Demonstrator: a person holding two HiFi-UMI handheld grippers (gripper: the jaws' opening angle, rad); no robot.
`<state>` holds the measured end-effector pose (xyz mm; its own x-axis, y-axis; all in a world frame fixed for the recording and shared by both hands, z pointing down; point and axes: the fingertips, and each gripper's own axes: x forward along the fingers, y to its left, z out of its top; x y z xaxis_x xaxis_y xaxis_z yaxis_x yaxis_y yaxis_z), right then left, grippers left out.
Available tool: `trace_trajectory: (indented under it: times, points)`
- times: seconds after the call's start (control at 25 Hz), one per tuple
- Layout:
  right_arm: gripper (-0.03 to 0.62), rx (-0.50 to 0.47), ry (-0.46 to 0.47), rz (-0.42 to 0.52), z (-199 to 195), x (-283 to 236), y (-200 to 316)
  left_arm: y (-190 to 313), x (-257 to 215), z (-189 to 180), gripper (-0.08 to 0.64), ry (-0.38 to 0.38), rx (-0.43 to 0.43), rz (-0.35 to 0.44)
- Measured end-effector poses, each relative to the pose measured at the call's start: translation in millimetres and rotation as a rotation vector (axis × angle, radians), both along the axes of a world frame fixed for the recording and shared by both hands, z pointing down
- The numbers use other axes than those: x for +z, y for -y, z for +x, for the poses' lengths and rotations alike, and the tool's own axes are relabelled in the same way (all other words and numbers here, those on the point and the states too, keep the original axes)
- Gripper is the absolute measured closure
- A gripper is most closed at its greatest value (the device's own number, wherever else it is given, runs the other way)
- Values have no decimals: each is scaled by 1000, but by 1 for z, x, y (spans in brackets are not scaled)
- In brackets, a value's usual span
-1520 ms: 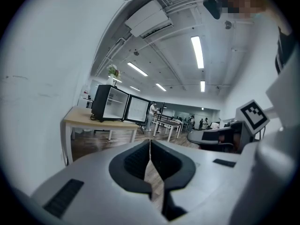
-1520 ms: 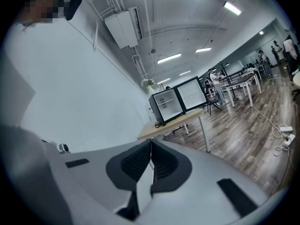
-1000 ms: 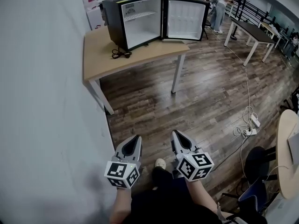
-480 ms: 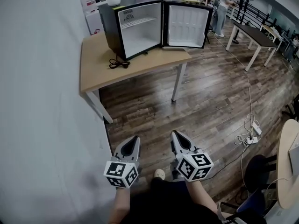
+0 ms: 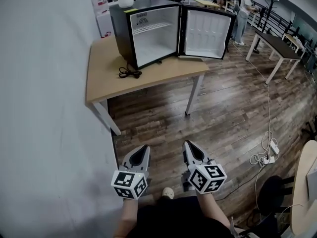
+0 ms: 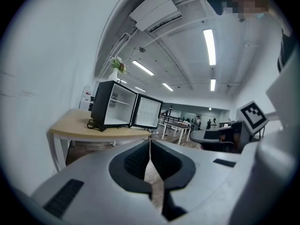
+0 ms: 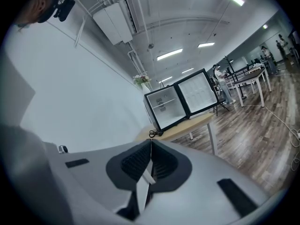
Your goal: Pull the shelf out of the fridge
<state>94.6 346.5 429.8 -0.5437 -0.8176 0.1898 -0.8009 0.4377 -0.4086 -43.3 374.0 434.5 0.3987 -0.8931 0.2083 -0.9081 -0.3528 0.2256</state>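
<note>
The person is nearing the open fridge point(image 5: 120, 31) on the table point(image 5: 106, 78), left gripper point(image 5: 143, 148) and right gripper point(image 5: 187, 145) both clenched empty, while the shelf point(image 5: 154, 28) is still sitting inside, far from reach

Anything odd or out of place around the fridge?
Nothing damaged or spilled. The fridge has its door wide open, and the shelf sits level inside. One loose end: a black cord lies bundled on the table beside it.
</note>
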Motion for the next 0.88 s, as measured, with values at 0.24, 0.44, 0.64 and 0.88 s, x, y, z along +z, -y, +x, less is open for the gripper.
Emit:
trace_trajectory:
  times: [0.24, 0.44, 0.64, 0.88]
  points:
    - [600, -17, -3, 8, -3, 3, 15, 17, 4, 0, 551, 2, -13, 9]
    - [600, -35, -12, -8, -7, 9, 23, 26, 7, -9, 551, 11, -46, 5]
    - [600, -54, -20, -29, -10, 13, 21, 23, 10, -15, 551, 3, -71, -11]
    - [600, -51, -39, -51, -6, 23, 18, 19, 24, -7, 551, 8, -65, -62]
